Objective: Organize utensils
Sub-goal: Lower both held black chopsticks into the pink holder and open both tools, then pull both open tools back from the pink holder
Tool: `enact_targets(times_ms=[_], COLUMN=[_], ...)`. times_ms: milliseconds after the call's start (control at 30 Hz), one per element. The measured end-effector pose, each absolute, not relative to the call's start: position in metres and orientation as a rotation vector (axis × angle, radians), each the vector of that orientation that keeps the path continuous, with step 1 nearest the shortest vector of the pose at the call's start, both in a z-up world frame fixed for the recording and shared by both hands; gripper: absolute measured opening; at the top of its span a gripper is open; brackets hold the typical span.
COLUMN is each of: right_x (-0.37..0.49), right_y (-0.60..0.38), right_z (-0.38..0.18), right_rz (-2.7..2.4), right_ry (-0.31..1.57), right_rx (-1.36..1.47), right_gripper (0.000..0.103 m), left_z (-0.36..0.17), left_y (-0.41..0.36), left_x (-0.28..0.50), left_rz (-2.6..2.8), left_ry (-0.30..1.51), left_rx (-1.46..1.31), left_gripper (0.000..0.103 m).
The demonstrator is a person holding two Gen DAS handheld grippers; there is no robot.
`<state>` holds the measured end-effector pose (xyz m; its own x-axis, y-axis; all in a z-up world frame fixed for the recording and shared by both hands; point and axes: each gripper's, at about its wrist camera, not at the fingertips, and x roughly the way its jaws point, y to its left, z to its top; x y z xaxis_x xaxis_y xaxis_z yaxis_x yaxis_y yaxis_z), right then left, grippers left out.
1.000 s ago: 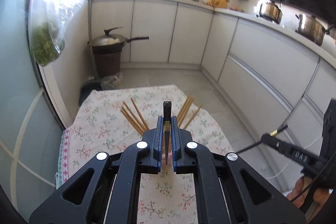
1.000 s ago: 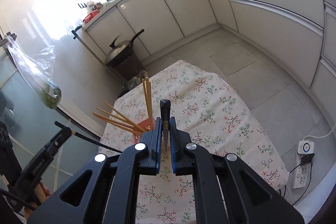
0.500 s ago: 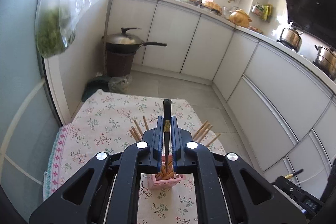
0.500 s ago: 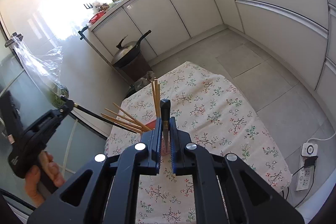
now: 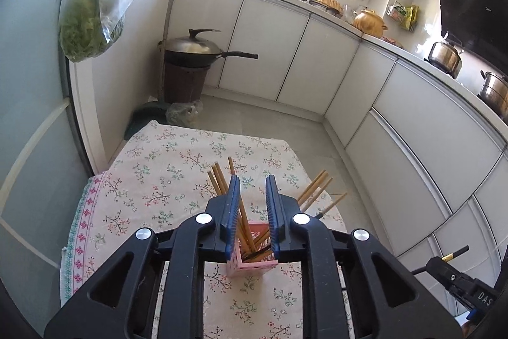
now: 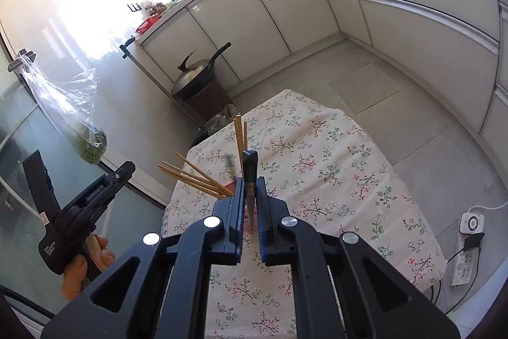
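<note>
A pink holder with several wooden chopsticks stands on the floral-cloth table. My left gripper hovers just above the holder. Its jaws are opening and nothing is pressed between them. A dark chopstick leans in the holder, and it shows as a blurred streak in the right wrist view. My right gripper is shut on another black chopstick, a little nearer than the holder. A hand holds the left gripper at the left of that view.
A lidded wok sits on a brown bin beyond the table. A plastic bag of greens hangs on the left wall. White cabinets curve round the right side. A power strip lies on the floor at right.
My left gripper moved over the pink holder and its jaws parted. The black chopstick it held has left them and dropped among the others. The right gripper stayed put.
</note>
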<state>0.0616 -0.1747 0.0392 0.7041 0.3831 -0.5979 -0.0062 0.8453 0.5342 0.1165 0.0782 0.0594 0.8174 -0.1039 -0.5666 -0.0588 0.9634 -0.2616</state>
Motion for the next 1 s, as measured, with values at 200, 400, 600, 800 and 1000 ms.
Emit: enact_targets(times_ms=[200, 400, 600, 800, 1000], right_x=[0.064, 0.078, 0.107, 0.145, 0.165], right_y=[-0.168, -0.154, -0.135, -0.108, -0.100], right_z=[0.044, 0.057, 0.064, 0.047, 0.031], right_rz=[0.235, 0.232, 0.225, 0.235, 0.260], right_ry=[0.760, 0.734, 0.707, 0.735, 0.762], right_rx=[0.528, 0.511, 0.497, 0.472, 0.480], right_gripper=[0.007, 0.007, 0.007, 0.011, 0.013], left_z=[0.056, 0.061, 0.065, 0.064, 0.067], left_y=[0.081, 0.089, 0.099, 0.101, 0.094], left_x=[0.116, 0.111, 0.112, 0.117, 0.113], left_rz=[-0.021, -0.011, -0.011, -0.016, -0.031], left_ry=[0.633, 0.614, 0.605, 0.616, 0.600], left_rx=[-0.264, -0.286, -0.314, -0.332, -0.301], left_gripper=[0.021, 0.024, 0.028, 0.029, 0.029])
